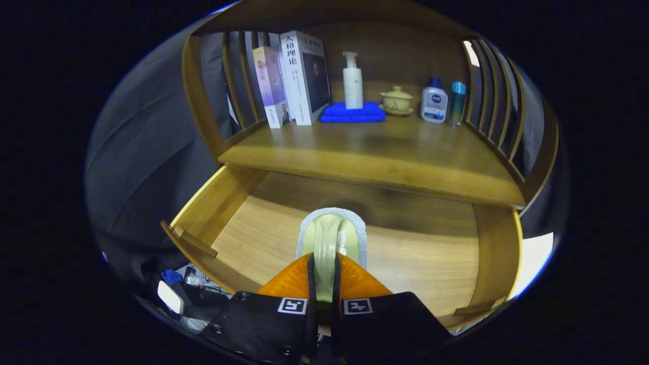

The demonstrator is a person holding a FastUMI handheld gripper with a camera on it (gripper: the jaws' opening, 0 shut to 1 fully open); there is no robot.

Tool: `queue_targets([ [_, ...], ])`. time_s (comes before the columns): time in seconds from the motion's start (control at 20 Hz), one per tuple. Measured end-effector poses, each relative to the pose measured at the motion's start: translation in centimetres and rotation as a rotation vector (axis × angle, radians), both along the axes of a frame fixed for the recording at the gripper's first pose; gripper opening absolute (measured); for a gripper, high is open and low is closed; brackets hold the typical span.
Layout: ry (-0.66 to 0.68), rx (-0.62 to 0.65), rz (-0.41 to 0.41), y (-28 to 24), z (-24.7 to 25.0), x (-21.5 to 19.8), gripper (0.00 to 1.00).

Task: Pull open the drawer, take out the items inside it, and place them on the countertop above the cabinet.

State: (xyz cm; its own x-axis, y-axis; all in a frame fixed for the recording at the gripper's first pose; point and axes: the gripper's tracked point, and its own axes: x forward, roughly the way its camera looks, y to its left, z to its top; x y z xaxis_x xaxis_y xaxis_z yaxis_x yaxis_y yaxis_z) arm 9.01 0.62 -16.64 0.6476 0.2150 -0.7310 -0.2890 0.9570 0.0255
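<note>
While the drawer (243,223) is pulled open below the countertop (385,152), a pale green brush (330,238) is clamped between both fingers of the gripper (322,284) — held over the drawer's bare wooden floor, books (294,76) and bottles (353,81) seen beyond.

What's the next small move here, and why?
Probably lift straight up, then carry toward the countertop. The gripper has its jaws closed on the pale green brush over the open drawer, and the shelf edge overhangs just ahead.
</note>
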Motion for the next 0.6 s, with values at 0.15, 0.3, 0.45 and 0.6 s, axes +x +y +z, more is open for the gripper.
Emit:
queue_targets([
  [0.15,-0.072,-0.036,0.029,-0.2,2.5,-0.4,0.12],
  [0.3,-0.122,-0.041,0.041,0.1,4.7,0.0,0.12],
  [0.45,-0.174,-0.059,0.037,-0.2,6.7,1.4,0.12],
  [0.6,-0.208,-0.062,0.011,-0.3,8.4,3.6,0.12],
])
